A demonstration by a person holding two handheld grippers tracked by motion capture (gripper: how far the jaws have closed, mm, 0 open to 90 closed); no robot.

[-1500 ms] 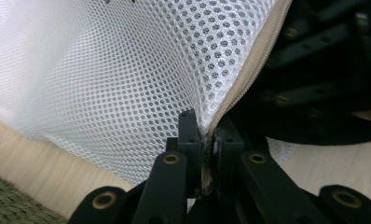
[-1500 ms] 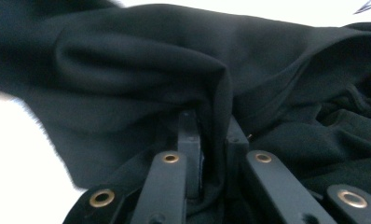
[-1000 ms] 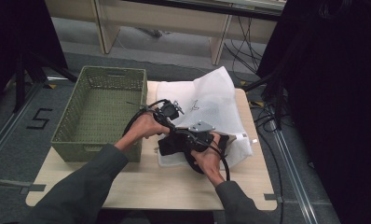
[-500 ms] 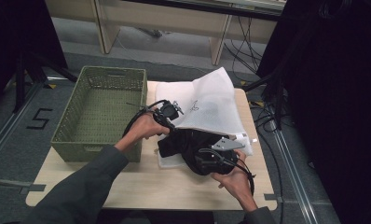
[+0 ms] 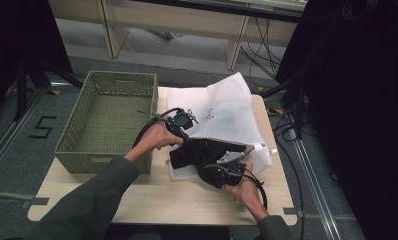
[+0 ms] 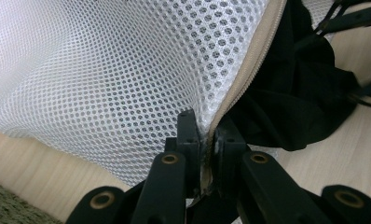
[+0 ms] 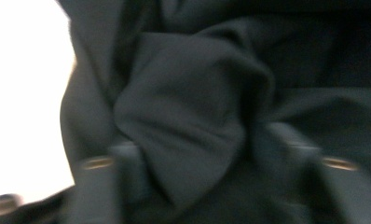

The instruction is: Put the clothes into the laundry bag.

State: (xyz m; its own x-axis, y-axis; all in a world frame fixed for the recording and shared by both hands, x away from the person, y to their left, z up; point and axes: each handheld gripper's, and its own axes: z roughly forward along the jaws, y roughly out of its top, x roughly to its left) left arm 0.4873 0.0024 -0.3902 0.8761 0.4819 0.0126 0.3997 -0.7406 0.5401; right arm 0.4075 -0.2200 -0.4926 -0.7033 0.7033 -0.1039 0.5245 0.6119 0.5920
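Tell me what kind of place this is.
Likely a lab or recording workspace, not a home: a small wooden table stands on a grey floor with tape marks and a painted number 5, loose cables run beside black curtains, and plain workbenches stand behind.

A grey floor (image 5: 62, 55) marked "5" (image 5: 42, 127) at left lies behind the light wooden table (image 5: 152, 200), black curtains (image 5: 357, 100) filling the right.

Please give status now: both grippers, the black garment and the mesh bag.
Left gripper shut on mesh laundry bag zipper edge. Right gripper jaws just closing, a fold of black garment between them. Garment half out; nothing blocking.
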